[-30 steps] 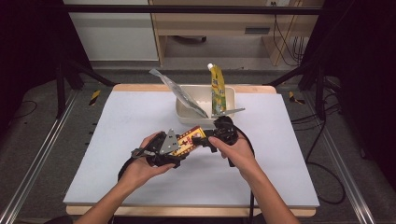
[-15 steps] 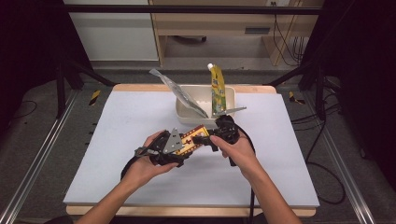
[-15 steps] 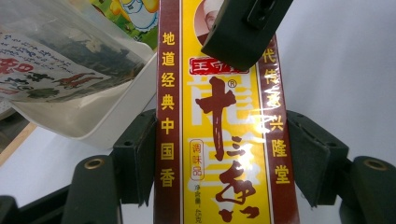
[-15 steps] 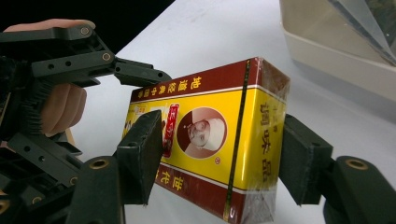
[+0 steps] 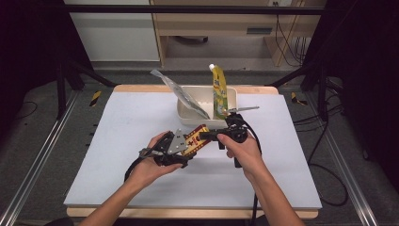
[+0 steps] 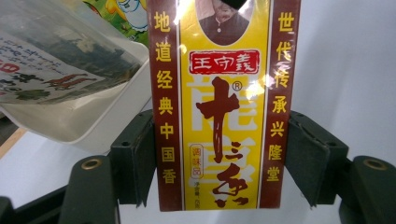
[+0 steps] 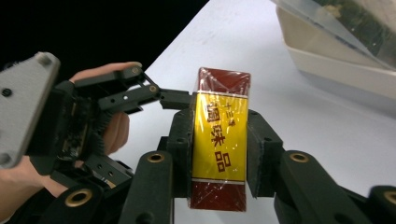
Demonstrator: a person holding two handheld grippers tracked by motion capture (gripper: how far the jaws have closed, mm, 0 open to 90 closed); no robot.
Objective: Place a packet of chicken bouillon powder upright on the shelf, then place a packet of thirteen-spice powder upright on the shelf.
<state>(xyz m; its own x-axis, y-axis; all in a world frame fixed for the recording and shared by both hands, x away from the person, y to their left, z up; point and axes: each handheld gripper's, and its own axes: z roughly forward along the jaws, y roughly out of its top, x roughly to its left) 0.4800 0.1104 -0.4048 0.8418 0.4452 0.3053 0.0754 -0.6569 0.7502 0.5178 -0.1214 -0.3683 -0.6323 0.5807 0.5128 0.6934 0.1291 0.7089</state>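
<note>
A yellow and dark red spice box (image 5: pixel 195 138) with Chinese print hangs above the white table between both hands. My left gripper (image 5: pixel 189 147) flanks its wide face (image 6: pixel 217 116); both pads (image 6: pixel 140 158) touch the box's long edges, and the jaws have just eased open a little. My right gripper (image 5: pixel 204 136) comes in from the right. Its jaws have just been closing, and its pads (image 7: pixel 259 154) now press on the narrow sides of the box (image 7: pixel 219 140). In the right gripper view the left gripper's fingers (image 7: pixel 175 99) meet the box's far end.
A cream tray (image 5: pixel 231 95) stands at the back middle of the table. A clear bag (image 5: pixel 181 92) and a yellow spouted pouch (image 5: pixel 219 92) lean out of it. The tray (image 6: pixel 93 123) is close behind the box. Black frame rails run along both table sides.
The right gripper's jaws have closed onto the box. Both hands stay in nearly the same place, with the box tilted about as before.
</note>
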